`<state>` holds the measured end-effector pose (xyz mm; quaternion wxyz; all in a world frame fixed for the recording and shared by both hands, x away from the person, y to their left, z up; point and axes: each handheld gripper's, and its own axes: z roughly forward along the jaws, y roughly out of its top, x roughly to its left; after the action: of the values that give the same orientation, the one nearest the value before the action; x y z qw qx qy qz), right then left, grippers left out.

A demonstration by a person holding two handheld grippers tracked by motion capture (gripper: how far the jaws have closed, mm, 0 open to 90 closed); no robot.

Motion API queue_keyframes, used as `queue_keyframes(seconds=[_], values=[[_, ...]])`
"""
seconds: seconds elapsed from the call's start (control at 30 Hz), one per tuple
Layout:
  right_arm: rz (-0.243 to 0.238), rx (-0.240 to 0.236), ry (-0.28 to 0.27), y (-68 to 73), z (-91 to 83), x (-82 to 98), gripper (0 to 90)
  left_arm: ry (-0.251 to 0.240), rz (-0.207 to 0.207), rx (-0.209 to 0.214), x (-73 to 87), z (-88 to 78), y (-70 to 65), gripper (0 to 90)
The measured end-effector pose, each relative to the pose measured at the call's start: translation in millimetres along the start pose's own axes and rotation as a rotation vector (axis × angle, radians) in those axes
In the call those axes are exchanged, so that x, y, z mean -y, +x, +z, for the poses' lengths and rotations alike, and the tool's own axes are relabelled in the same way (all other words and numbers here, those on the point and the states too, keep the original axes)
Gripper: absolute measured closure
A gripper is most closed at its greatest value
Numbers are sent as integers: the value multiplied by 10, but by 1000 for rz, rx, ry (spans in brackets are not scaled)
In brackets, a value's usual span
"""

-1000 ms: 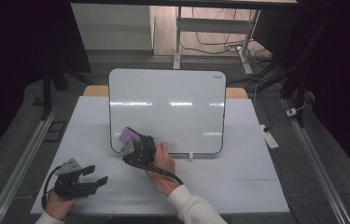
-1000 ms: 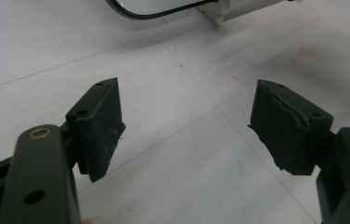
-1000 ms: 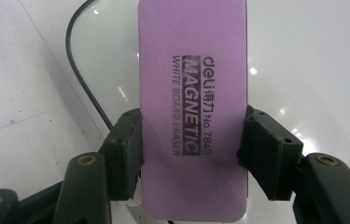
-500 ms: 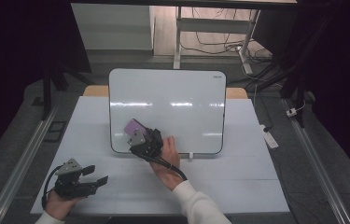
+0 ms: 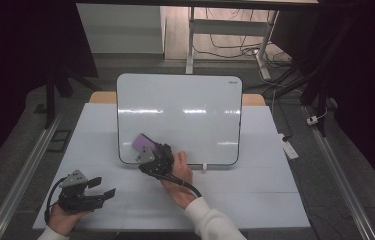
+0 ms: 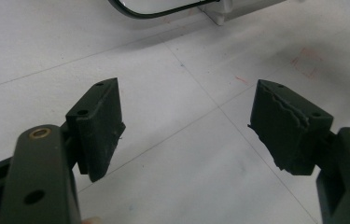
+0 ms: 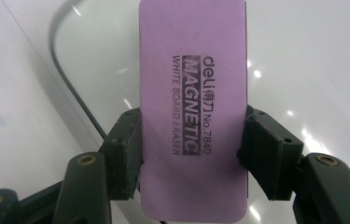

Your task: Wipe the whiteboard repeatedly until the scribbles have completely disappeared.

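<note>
Purple whiteboard eraser [image 7: 192,112] clamped between right gripper [image 5: 147,150] jaws, over whiteboard's [image 5: 185,100] lower left corner, left gripper [image 5: 106,188] jaws wide, empty.

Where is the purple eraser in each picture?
High view: purple eraser at the whiteboard's lower left, in the right gripper.
Right gripper view: eraser in the middle, between the jaws.
Left gripper view: not in it.
Shared landmark: the whiteboard's dark rounded edge.
</note>
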<state>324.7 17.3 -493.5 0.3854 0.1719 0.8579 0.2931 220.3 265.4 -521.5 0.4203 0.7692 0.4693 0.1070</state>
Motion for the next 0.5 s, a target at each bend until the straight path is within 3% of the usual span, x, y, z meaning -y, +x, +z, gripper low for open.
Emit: queue_keyframes(seconds=[0.17,0.33,0.4,0.5], values=[[4,58,32,-197,-156,332,412,0,-1,-2,-5,2,-10,258],[51,89,61,-450,-311,629,412,2,0,-2,-9,11,-14,258],[74,92,56,-498,-337,695,412,2,-1,-3,-11,15,-15,258],[68,97,47,-485,-331,695,412,1,-2,-4,-13,13,-20,258]])
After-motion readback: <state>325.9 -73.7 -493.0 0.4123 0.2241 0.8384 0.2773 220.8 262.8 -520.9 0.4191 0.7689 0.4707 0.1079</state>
